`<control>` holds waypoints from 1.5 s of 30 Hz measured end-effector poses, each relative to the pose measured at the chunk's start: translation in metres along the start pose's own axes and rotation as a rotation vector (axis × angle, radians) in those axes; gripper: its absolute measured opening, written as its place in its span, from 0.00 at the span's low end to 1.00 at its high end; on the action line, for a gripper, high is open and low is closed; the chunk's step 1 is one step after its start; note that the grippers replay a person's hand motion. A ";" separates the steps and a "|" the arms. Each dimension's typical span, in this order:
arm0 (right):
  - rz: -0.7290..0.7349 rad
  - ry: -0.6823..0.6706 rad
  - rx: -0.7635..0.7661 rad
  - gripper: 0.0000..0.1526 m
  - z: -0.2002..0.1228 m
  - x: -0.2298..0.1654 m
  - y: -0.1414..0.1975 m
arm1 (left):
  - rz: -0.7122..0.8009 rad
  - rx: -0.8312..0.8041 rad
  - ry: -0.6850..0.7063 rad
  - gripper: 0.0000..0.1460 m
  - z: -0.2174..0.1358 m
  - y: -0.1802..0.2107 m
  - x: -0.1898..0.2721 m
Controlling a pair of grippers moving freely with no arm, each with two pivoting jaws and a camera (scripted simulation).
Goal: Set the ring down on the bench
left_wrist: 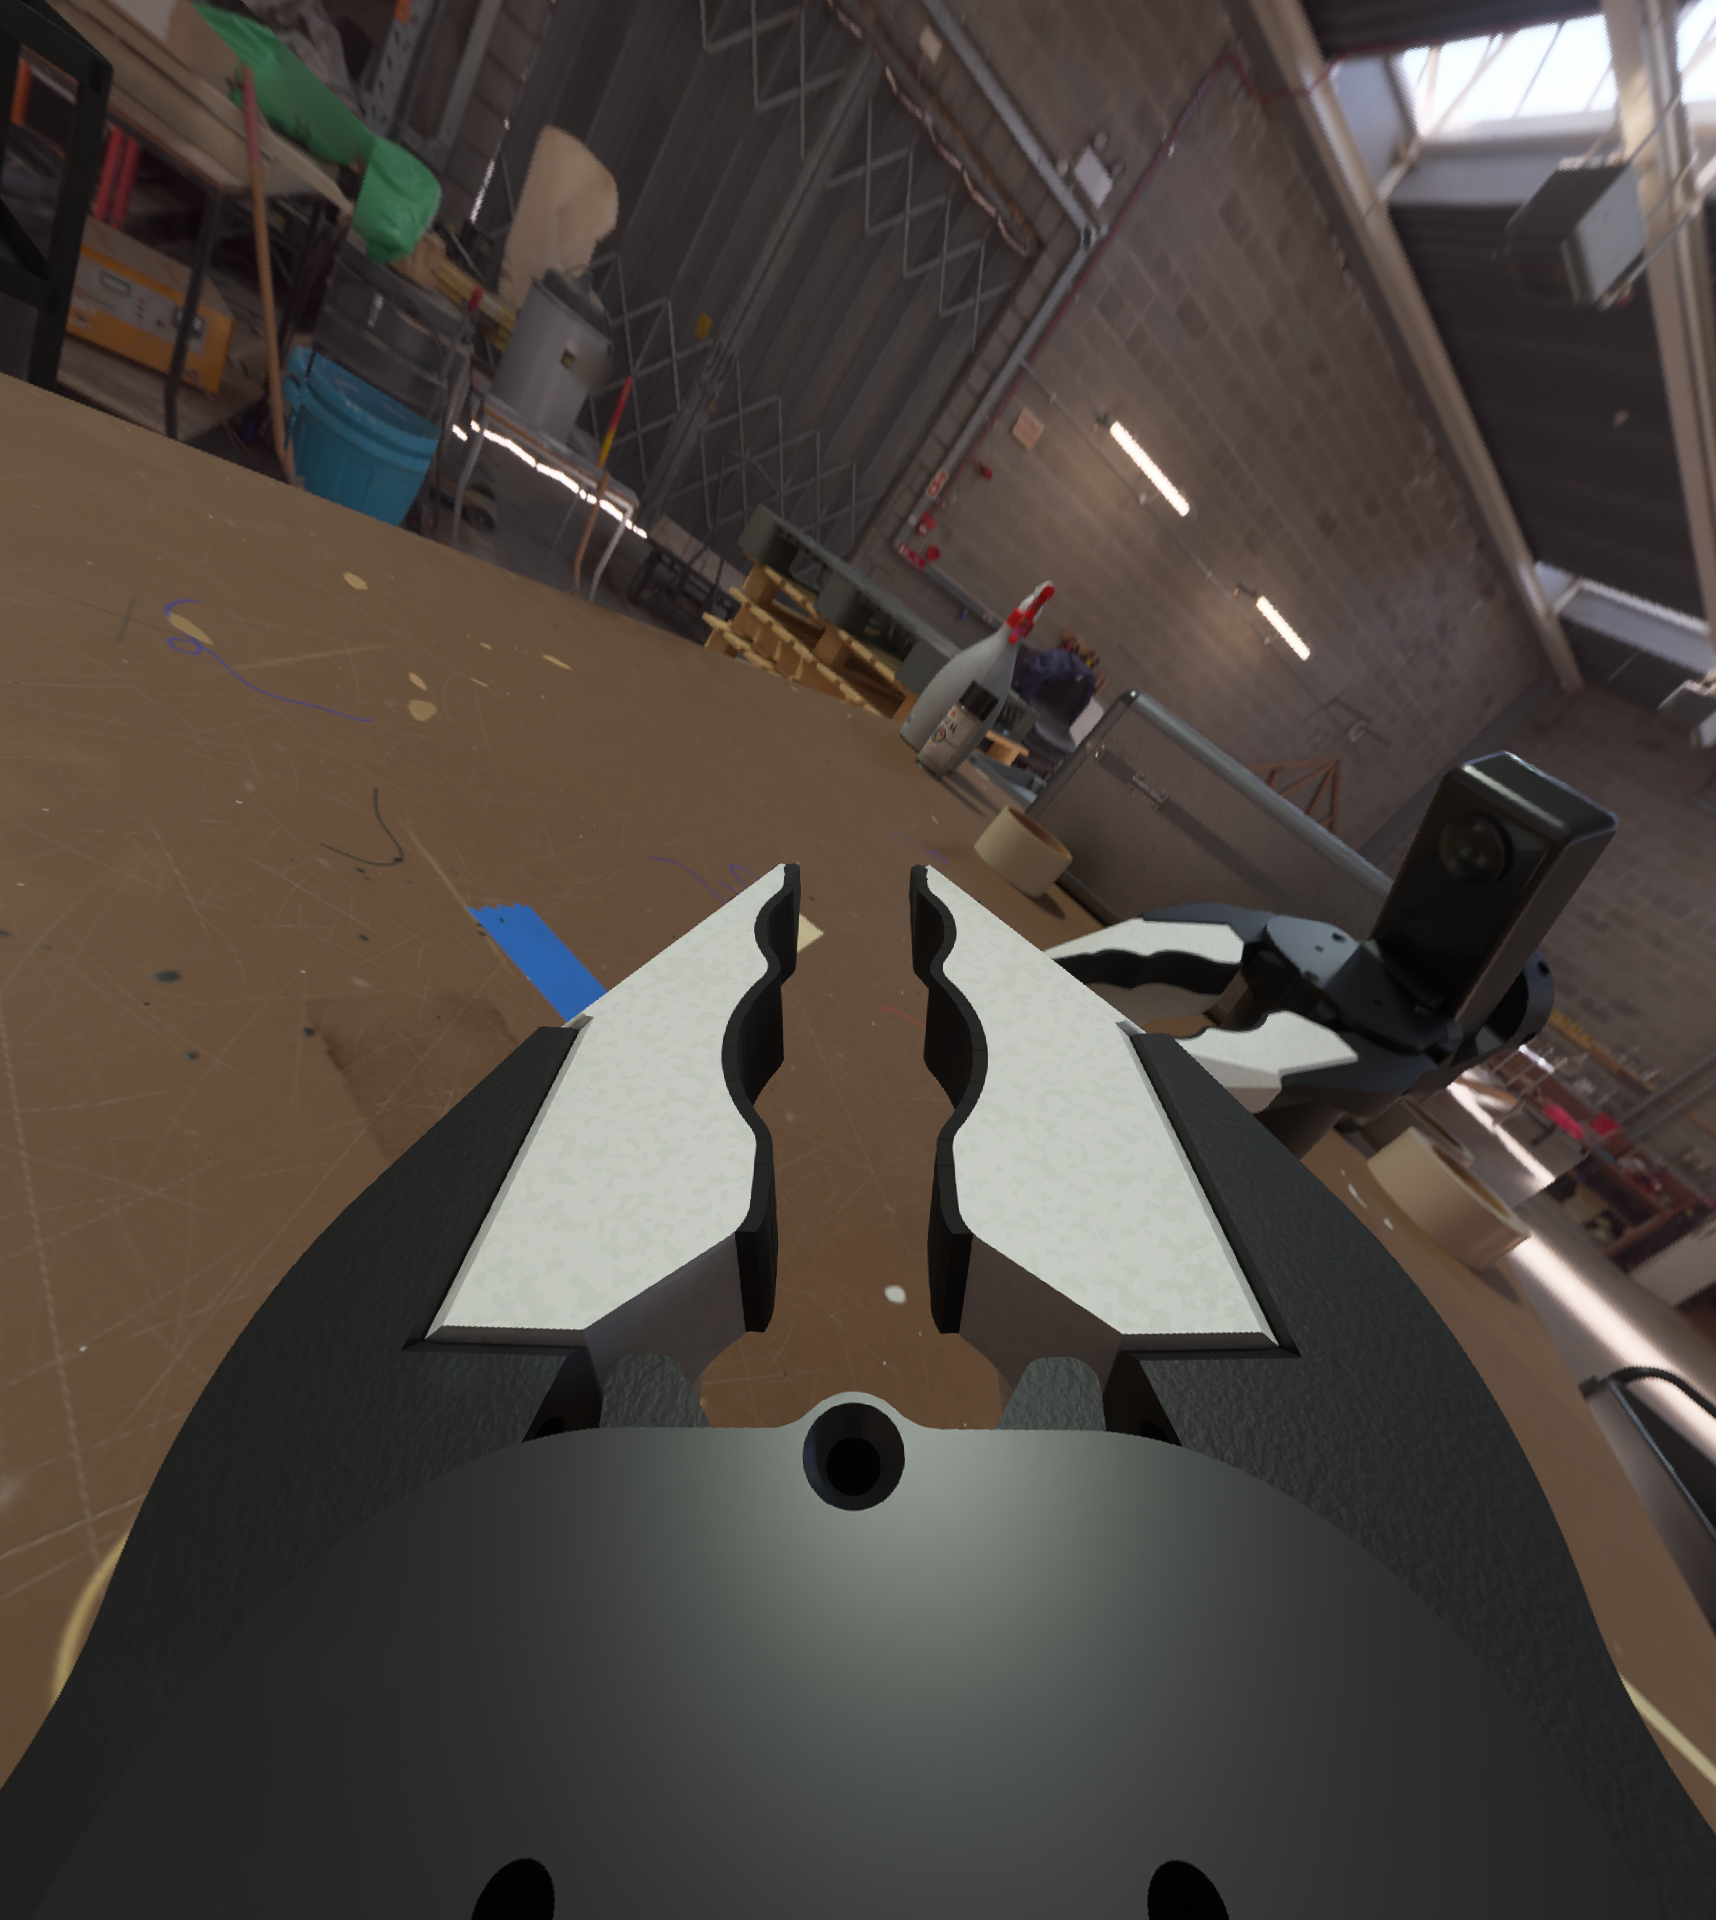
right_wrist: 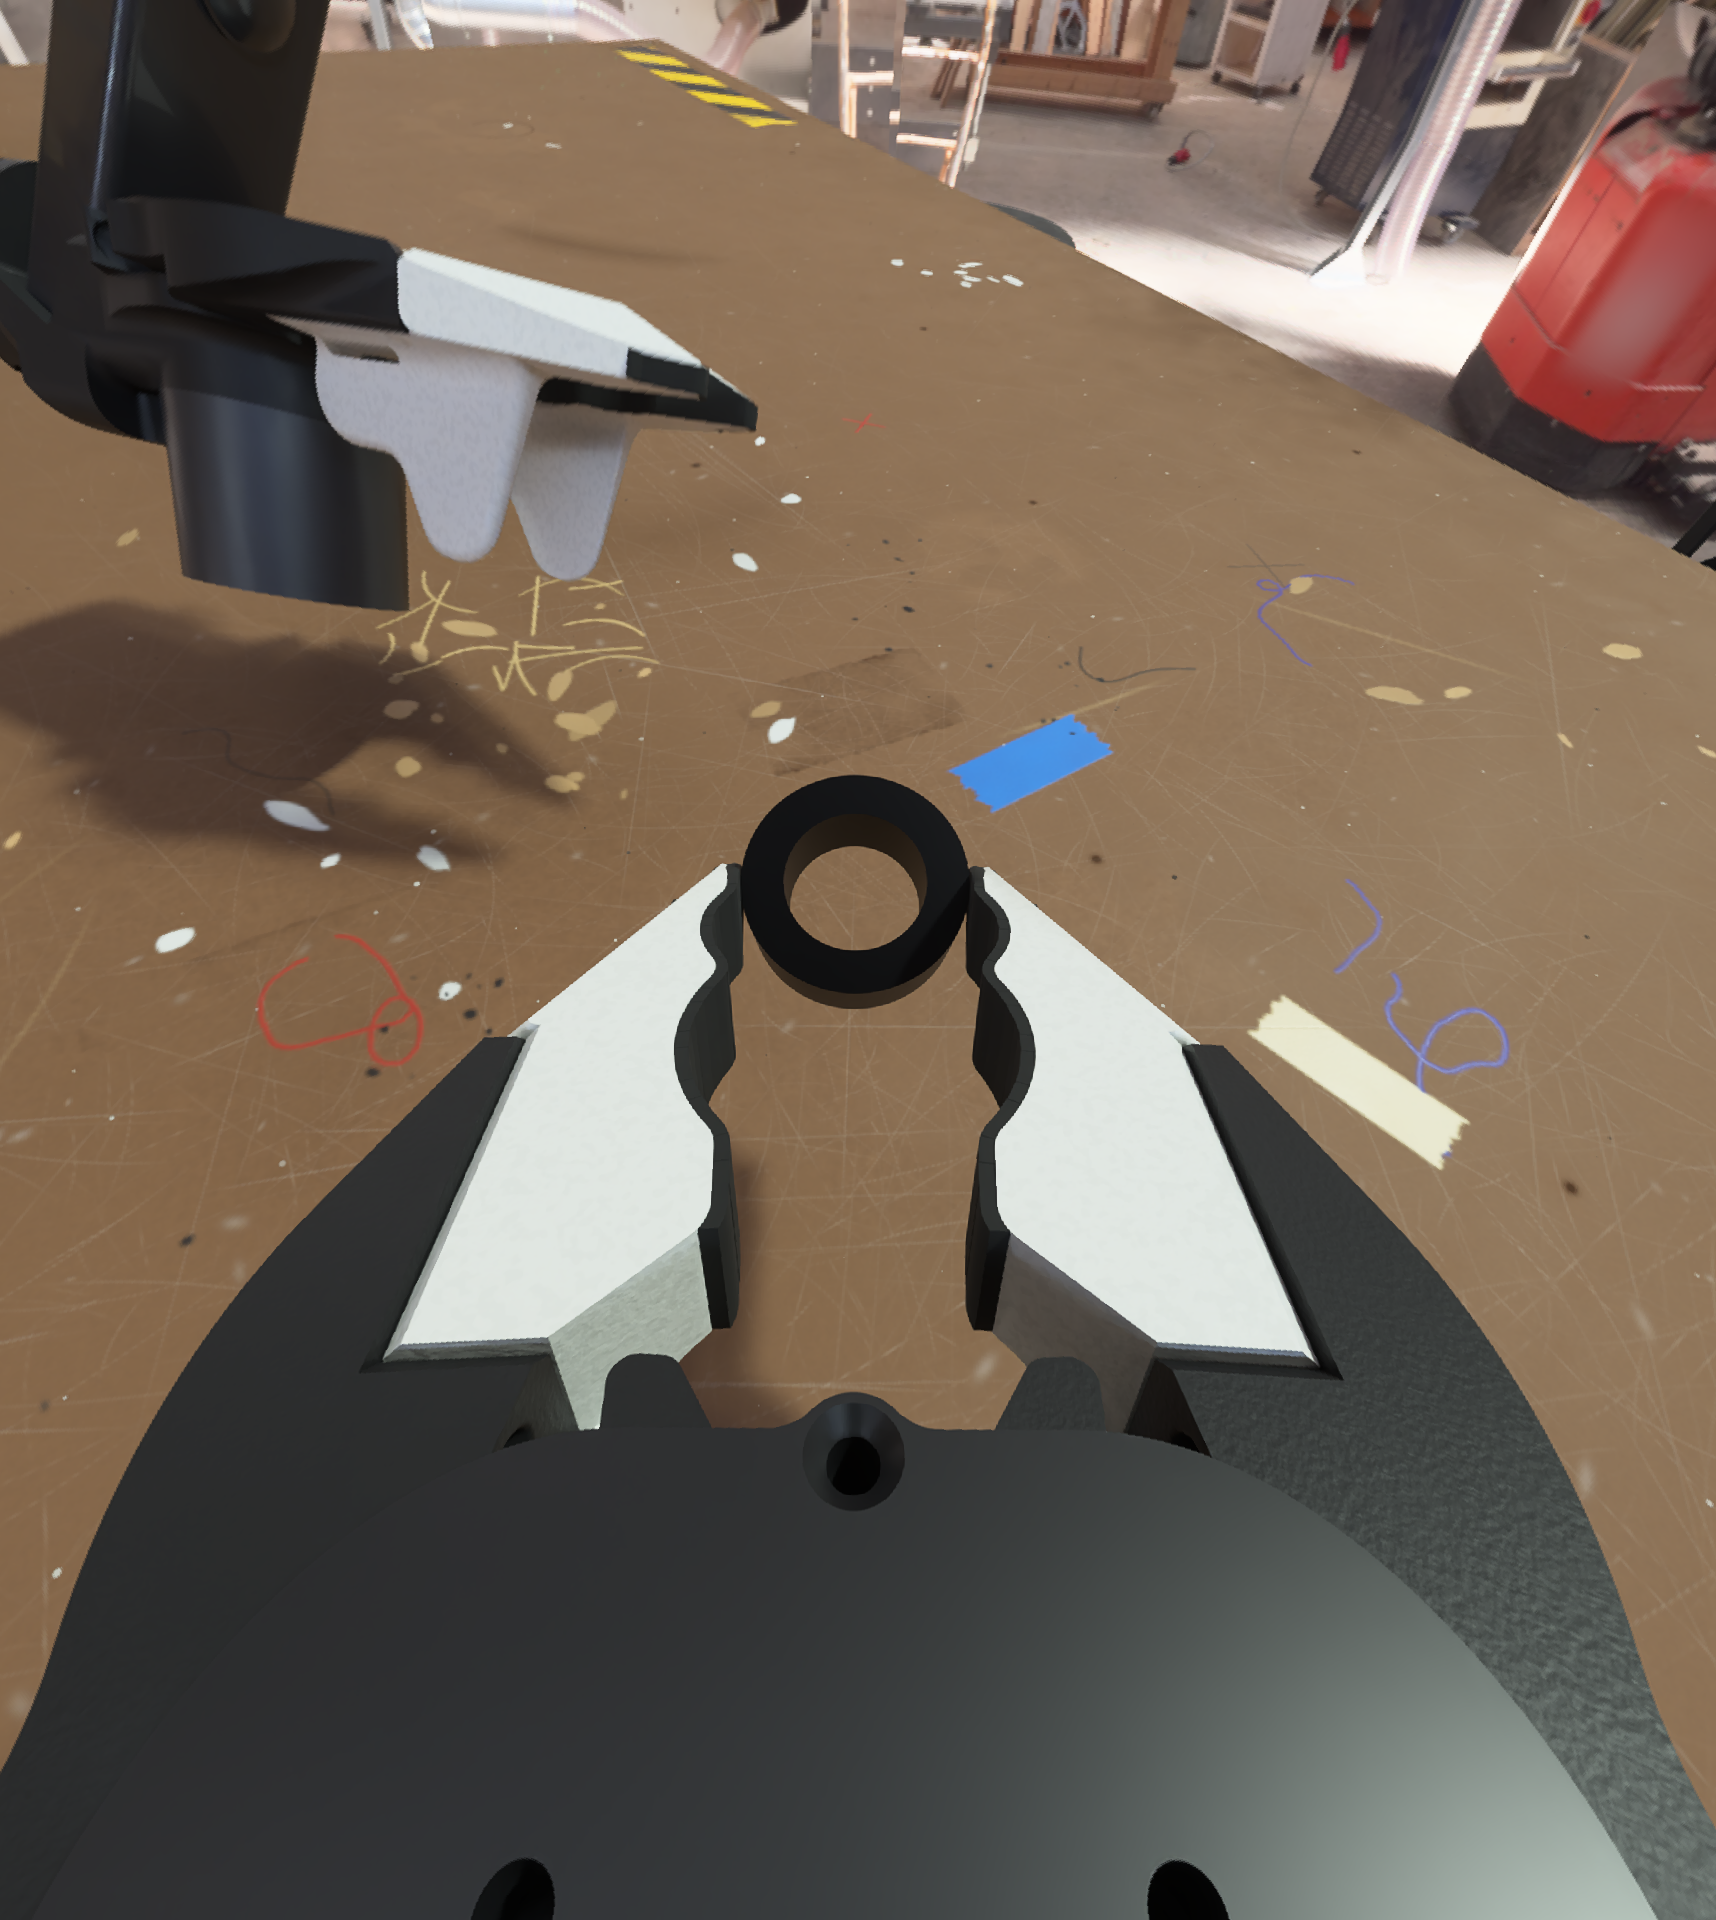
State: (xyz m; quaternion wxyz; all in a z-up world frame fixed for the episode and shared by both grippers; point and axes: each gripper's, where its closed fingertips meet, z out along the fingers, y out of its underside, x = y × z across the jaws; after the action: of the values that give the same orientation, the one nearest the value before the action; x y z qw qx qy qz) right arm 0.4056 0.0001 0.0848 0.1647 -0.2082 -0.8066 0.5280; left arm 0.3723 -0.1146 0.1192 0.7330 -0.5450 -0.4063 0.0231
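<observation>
While the right gripper (right_wrist: 854,883) hangs over the bench (right_wrist: 1249,468), one black ring (right_wrist: 854,894) sits pinched between its two fingertips, hole facing up, one tip pressed on each side of the rim. So that claw is clamped on the ring, at the very ends of the fingers, nothing deeper in. A dark shadow shows just under the ring's near edge; whether it touches the bench I cannot tell.

Count the tape: one blue strip (right_wrist: 1030,762) just beyond the ring and a touch to the right, flat on the wood; one cream strip (right_wrist: 1358,1081) off to the right of the fingers. Neither touches the ring. One red scribble (right_wrist: 340,1003) lies left of the claw, and purple scrawls (right_wrist: 1436,1029) sit right of it, beside the cream strip.

And there's the second claw! The left gripper (right_wrist: 719,400) hovers ahead and to the left, clear of the ring, throwing a shadow on the bench beneath it. From its own camera, the left gripper (left_wrist: 854,883) has its fingers parted with only bare bench between them, gripping nothing. The blue strip (left_wrist: 537,956) peeks out at its left finger; the right gripper (left_wrist: 1145,966) shows just off its right side.

Farther past that one: two rolls of tan tape, one (left_wrist: 1022,850) ahead-right, one (left_wrist: 1446,1195) far right, and a single white spray bottle (left_wrist: 973,675) with a red trigger. Nothing stands between the ring and the wood below it.
</observation>
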 end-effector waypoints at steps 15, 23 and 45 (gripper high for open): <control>0.080 -0.035 0.012 0.28 -0.002 0.002 0.000 | 0.041 -0.122 -0.018 0.14 0.009 0.018 -0.002; 0.010 -0.125 -0.072 0.28 0.006 -0.022 0.015 | 0.025 -0.136 -0.017 0.14 0.009 0.022 -0.003; -0.170 -0.397 -0.375 0.28 0.017 -0.084 0.071 | -0.022 -0.154 -0.012 0.14 0.009 0.026 -0.005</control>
State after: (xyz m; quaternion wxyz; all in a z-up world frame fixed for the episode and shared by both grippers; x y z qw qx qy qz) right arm 0.4810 -0.0310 0.0087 0.0058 -0.0592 -0.9212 0.3846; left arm 0.3738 -0.0992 0.0961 0.6867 -0.5952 -0.4172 -0.0130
